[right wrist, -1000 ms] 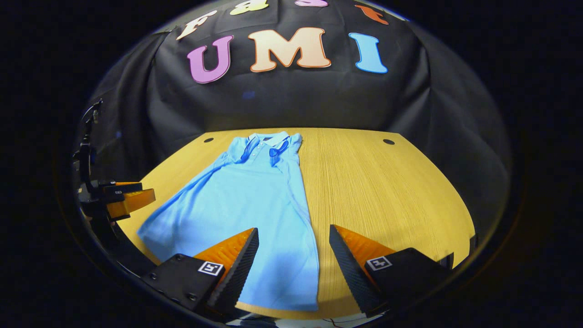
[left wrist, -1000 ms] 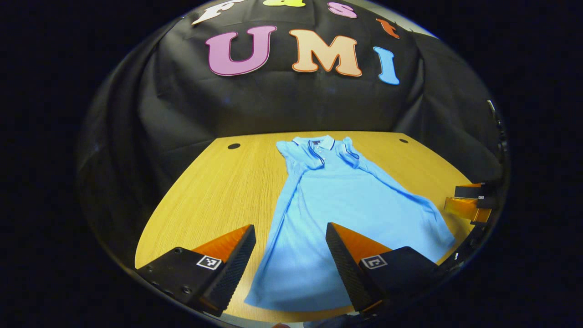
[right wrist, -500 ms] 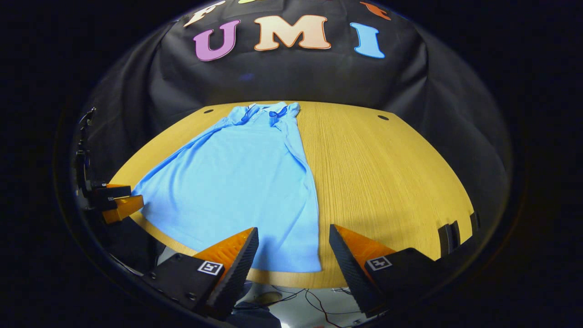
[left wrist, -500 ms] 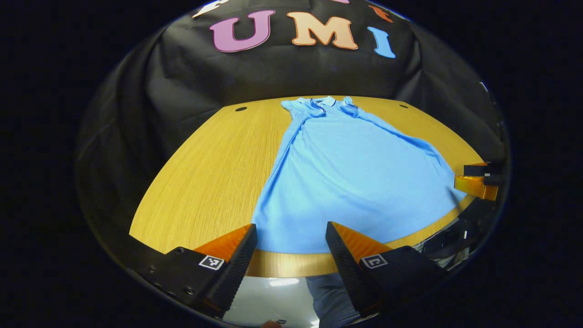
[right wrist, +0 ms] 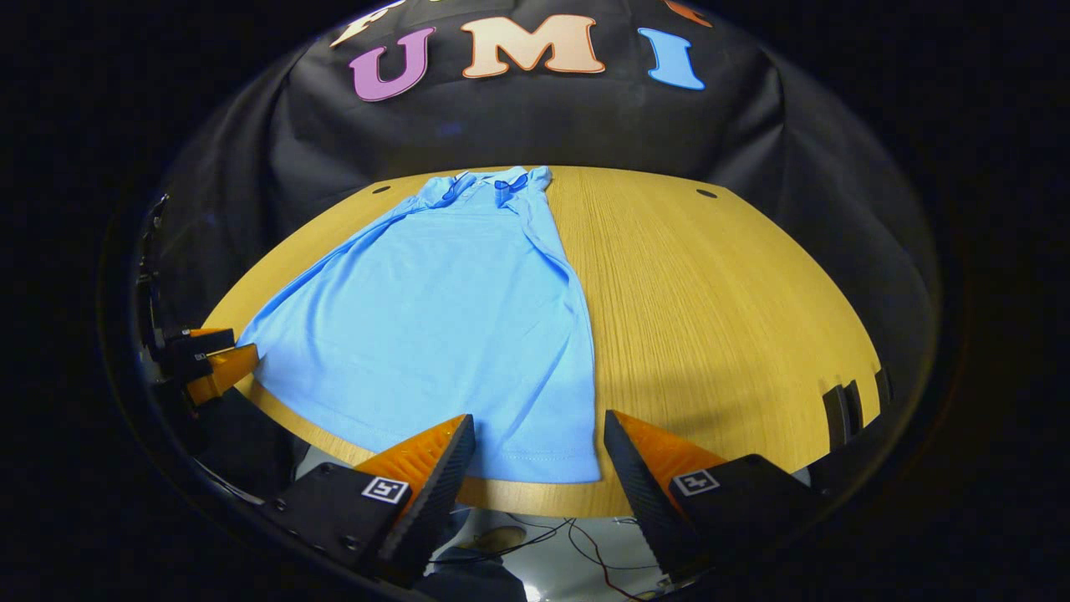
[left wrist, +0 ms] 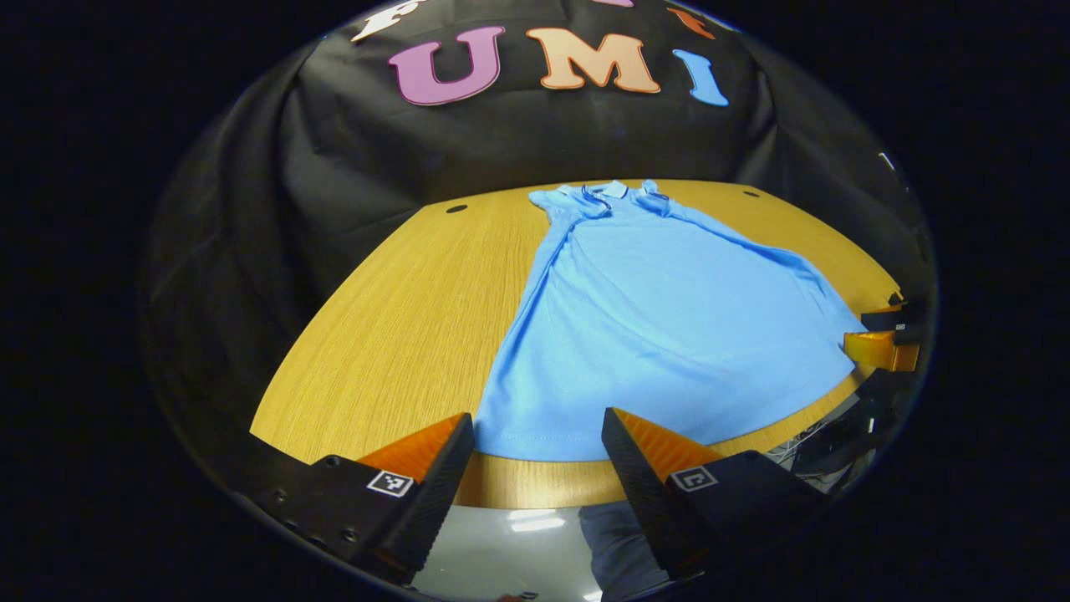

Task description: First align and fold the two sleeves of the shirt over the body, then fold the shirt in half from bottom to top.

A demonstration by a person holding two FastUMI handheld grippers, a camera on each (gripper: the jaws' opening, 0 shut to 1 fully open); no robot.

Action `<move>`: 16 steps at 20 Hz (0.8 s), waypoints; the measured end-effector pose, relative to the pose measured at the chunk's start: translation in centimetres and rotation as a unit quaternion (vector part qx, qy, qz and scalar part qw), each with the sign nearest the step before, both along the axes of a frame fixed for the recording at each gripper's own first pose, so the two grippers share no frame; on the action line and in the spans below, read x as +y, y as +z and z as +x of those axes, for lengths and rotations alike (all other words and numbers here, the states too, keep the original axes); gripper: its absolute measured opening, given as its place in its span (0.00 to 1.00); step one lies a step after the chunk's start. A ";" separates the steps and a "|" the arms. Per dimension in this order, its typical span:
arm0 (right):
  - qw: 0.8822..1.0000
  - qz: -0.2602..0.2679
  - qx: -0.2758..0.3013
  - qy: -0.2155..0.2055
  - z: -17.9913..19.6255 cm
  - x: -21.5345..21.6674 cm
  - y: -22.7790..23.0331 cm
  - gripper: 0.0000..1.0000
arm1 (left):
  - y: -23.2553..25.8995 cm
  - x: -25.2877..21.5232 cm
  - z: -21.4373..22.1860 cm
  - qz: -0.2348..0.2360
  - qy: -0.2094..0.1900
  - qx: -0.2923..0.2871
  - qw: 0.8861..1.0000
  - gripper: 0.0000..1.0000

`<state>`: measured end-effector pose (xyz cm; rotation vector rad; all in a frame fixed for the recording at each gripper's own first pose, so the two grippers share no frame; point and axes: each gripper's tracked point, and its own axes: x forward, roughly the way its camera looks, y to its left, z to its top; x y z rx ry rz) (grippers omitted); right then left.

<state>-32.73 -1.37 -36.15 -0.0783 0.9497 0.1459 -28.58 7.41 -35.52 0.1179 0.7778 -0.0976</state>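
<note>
Left gripper view: your left hand-held gripper (left wrist: 535, 456) and right hand-held gripper (right wrist: 539, 456), both spread open, poised over the shirt (left wrist: 660, 326) hem on the worktop (left wrist: 393, 334).

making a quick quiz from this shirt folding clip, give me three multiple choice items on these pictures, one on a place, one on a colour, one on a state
1. Where does the shirt's collar lie?
A. at the table's far edge, by the black cloth
B. at the near edge, by the tongs
C. hanging off the table's side

2. What colour is the shirt?
A. white
B. light blue
C. red

3. How do the left tongs stand?
A. shut on the hem
B. shut on a sleeve
C. open, holding nothing

Key:
1 A: in the left gripper view the collar of the shirt sits at the far side of the table, with the hem nearest the camera.
2 B: the cloth is light blue in both views.
3 C: the left tongs show a wide gap between the fingers, just short of the hem; the right tongs stand open likewise.
</note>
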 end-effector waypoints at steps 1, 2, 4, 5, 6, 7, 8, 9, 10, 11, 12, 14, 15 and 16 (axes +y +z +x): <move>1.000 -0.002 0.002 0.005 0.0 0.1 0.0 0.94 | 0.1 -0.5 0.0 -0.011 -0.009 -0.012 1.000 0.94; 1.000 0.001 0.003 0.011 0.0 0.5 0.0 0.92 | -0.3 -1.1 -0.1 -0.019 -0.017 -0.005 1.000 0.90; 1.000 0.009 0.011 0.022 -0.2 1.2 -0.3 0.84 | -0.3 -2.2 -0.2 -0.042 -0.022 -0.006 0.999 0.73; 1.000 0.009 0.011 0.025 -0.1 1.5 -0.3 0.77 | -0.3 -2.5 -0.4 -0.050 -0.017 -0.004 0.999 0.67; 0.999 0.015 0.013 0.029 -0.2 2.0 -0.3 0.66 | -0.1 -2.7 -0.3 -0.053 -0.011 -0.007 0.998 0.45; 0.999 0.021 0.015 0.031 -0.1 2.5 -0.5 0.55 | -0.4 -3.1 -0.4 -0.057 -0.009 -0.005 0.998 0.38; 0.999 0.025 0.016 0.027 -0.2 2.7 -0.5 0.35 | -0.3 -3.4 -0.3 -0.062 -0.005 -0.010 0.998 0.25; 0.999 0.025 0.016 0.019 -0.3 2.6 -0.2 0.22 | -0.2 -3.7 -0.6 -0.064 -0.005 -0.006 0.998 0.18; 0.999 0.027 0.017 0.018 -0.1 2.9 -0.5 0.05 | -0.2 -3.8 -0.5 -0.062 -0.002 -0.004 0.998 0.06; 0.999 0.027 0.018 0.019 0.0 2.9 -0.7 0.03 | -0.5 -3.7 -0.6 -0.058 0.005 0.007 0.998 0.01; 0.999 0.031 0.018 0.019 -0.2 2.8 -0.4 0.03 | -0.6 -3.6 -0.4 -0.056 0.012 0.020 0.998 0.00; 0.999 0.040 0.018 0.011 -0.2 2.7 -0.3 0.03 | -0.5 -3.7 -0.5 -0.053 0.018 0.044 0.997 0.00; 0.999 0.044 0.015 0.006 0.1 2.6 -0.1 0.02 | -0.4 -3.8 -0.2 -0.056 0.018 0.046 0.997 0.00; 0.999 0.052 0.011 0.001 0.3 2.7 0.2 0.03 | -0.3 -3.8 -0.1 -0.058 0.017 0.049 0.997 0.00</move>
